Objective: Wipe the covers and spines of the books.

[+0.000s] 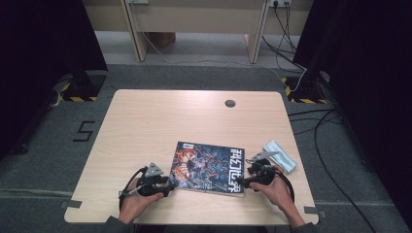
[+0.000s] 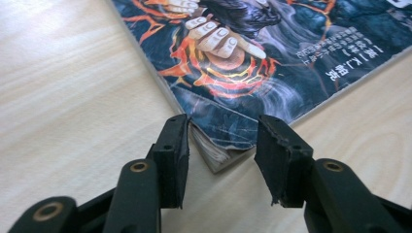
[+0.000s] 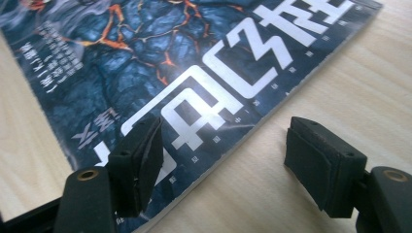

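High view: a magazine lies flat and closed on the near half of the wooden table, between the two hands, with a folded pale cloth just beyond its right end. The left gripper sits at the magazine's near left corner; the right gripper at its near right corner.

Left gripper view: the jaws stand apart on either side of the curled corner, one pad touching or nearly touching the page edges; no firm pinch is visible. Right gripper view: jaws spread wide, one pad over the cover, the other over bare table, holding nothing.

Progress, judged: early. Both grippers are placed, but the cover is not yet lifted or opened.

Writing: large white Chinese characters form the cover title, with smaller white Chinese lines beside them; too small to read reliably.
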The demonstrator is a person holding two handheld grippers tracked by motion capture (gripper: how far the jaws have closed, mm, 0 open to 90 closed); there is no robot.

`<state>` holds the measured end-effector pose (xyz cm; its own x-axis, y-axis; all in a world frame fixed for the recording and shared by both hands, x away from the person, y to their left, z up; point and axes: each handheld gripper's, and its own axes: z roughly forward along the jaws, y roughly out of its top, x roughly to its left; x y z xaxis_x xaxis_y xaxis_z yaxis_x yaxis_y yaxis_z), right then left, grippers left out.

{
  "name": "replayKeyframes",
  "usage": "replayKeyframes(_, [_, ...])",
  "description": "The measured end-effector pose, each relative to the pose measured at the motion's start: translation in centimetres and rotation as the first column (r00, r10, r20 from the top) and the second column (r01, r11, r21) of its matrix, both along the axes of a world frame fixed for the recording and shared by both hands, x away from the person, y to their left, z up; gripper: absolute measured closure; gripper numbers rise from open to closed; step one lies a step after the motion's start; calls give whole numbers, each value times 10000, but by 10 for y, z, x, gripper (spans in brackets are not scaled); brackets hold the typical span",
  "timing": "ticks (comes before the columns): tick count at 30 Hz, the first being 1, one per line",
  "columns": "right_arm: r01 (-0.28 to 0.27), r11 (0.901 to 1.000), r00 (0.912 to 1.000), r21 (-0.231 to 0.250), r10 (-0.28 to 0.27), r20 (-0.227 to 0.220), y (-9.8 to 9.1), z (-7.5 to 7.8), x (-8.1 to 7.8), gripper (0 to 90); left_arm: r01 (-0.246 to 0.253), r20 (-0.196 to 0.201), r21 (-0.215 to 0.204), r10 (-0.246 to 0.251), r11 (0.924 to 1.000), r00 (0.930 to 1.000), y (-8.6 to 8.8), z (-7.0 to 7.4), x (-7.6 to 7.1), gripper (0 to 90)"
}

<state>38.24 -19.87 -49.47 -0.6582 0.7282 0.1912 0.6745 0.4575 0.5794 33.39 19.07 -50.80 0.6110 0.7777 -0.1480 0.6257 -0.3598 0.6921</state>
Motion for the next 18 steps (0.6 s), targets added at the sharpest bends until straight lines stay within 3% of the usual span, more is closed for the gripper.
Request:
replayKeyframes(6, [-267, 9983, 9992, 513, 282, -290, 7, -1, -2, 286, -122, 6, 5, 122, 9999, 9999, 2, 0, 9, 560])
replayKeyframes(11, [-262, 9986, 9983, 455, 285, -504, 10, 1, -7, 282, -490, 122, 50, 489, 9988, 9987, 5, -1, 19, 566])
replayKeyframes(14, [-523, 9974, 9964, 486, 554, -644, 12, 1, -12, 288, -717, 179, 9, 716, 9974, 9973, 9, -1, 25, 575])
replayKeyframes(16, [-706, 9952, 9934, 672, 762, -855, 16, 1, -17, 294, -871, 395, 371, 856, 9955, 9955, 8, -1, 29, 559])
replayKeyframes(18, [-837, 9952, 9921, 499, 879, -890, 22, 3, -21, 293, -1000, 384, 260, 990, 9946, 9944, 10, -2, 33, 560])
